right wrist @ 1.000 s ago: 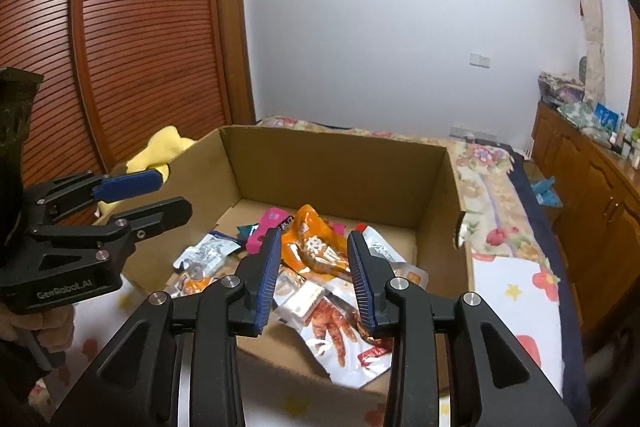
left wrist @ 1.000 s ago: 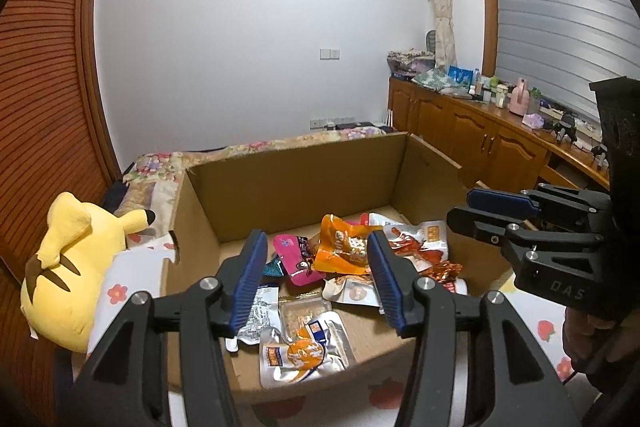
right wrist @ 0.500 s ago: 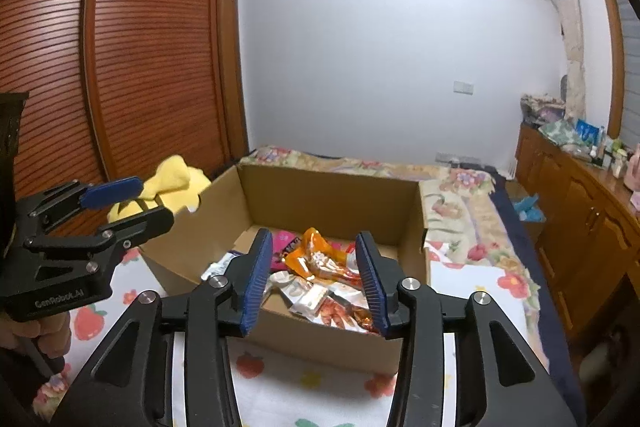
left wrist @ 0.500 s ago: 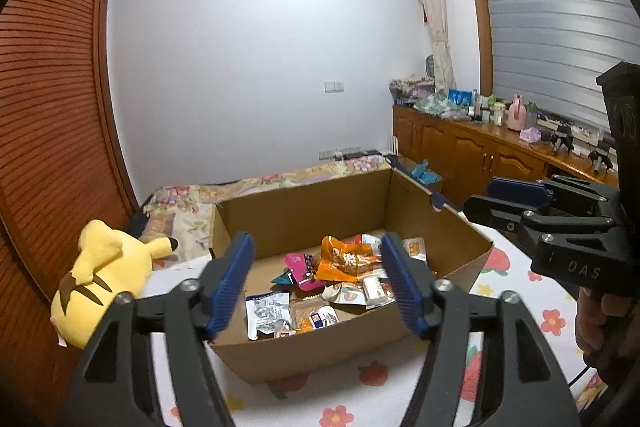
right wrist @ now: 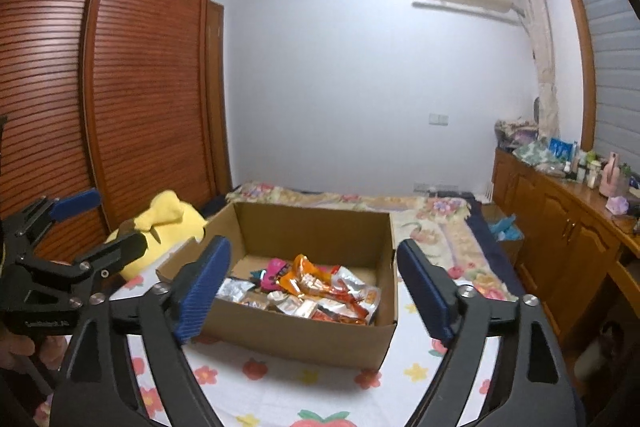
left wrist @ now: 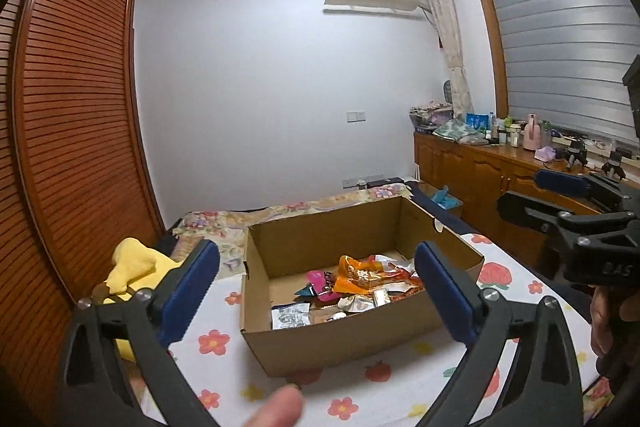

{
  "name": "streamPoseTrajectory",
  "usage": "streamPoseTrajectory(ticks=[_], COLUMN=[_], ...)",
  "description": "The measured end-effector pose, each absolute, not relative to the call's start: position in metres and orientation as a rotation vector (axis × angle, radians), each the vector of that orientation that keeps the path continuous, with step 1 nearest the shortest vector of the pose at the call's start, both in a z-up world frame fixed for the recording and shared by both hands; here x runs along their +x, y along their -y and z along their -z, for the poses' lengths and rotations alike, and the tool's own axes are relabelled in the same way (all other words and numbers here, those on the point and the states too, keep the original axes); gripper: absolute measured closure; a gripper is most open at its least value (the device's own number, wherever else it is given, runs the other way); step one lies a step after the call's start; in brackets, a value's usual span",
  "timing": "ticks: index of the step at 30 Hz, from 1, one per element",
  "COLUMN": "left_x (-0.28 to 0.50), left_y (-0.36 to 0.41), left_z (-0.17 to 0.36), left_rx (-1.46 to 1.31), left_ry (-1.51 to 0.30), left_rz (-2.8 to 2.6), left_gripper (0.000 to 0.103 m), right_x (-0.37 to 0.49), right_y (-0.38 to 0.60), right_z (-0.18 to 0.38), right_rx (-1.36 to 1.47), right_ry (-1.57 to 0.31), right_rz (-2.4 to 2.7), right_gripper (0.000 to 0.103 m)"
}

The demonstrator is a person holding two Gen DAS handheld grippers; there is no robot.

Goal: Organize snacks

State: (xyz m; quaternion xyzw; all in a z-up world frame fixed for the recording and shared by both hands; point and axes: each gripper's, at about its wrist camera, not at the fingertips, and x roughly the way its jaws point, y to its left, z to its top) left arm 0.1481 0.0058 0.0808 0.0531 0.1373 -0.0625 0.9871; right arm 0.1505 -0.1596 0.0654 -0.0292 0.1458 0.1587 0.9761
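An open cardboard box (left wrist: 344, 341) (right wrist: 304, 339) stands on a flower-print bedspread. It holds several snack packets (left wrist: 352, 283) (right wrist: 308, 291), among them an orange one and a pink one. My left gripper (left wrist: 316, 291) is open and empty, held back from the box and above its near wall. My right gripper (right wrist: 312, 287) is open and empty, also held back from the box. Each gripper shows at the edge of the other's view, the right gripper (left wrist: 560, 199) and the left gripper (right wrist: 84, 227).
A yellow plush toy (left wrist: 132, 263) (right wrist: 168, 223) lies left of the box by the wooden wardrobe (right wrist: 100, 107). A wooden sideboard (left wrist: 480, 171) with bottles runs along the right wall. A fingertip (left wrist: 280, 407) shows at the bottom of the left wrist view.
Both grippers have pulled back and up from inside the box, so it looks smaller and farther. Both jaws have opened wider. The snacks stay in the box.
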Motion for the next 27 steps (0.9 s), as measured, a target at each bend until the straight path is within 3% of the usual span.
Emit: streamPoseTrajectory(ticks=[6,27], left_x=[0.128,0.079], left_y=[-0.008,-0.020], left_z=[-0.080,-0.051], left_rx=[0.090,0.065], left_ry=[-0.274,-0.339], left_rz=[0.131,0.092], left_gripper=[0.003,0.003], right_x=[0.131,0.081], right_y=[0.161,0.171], right_z=[-0.068,-0.043], right_rx=[-0.055,-0.033], right_ry=[-0.279,-0.301], right_rz=[-0.275,-0.194], right_gripper=[0.000,0.000])
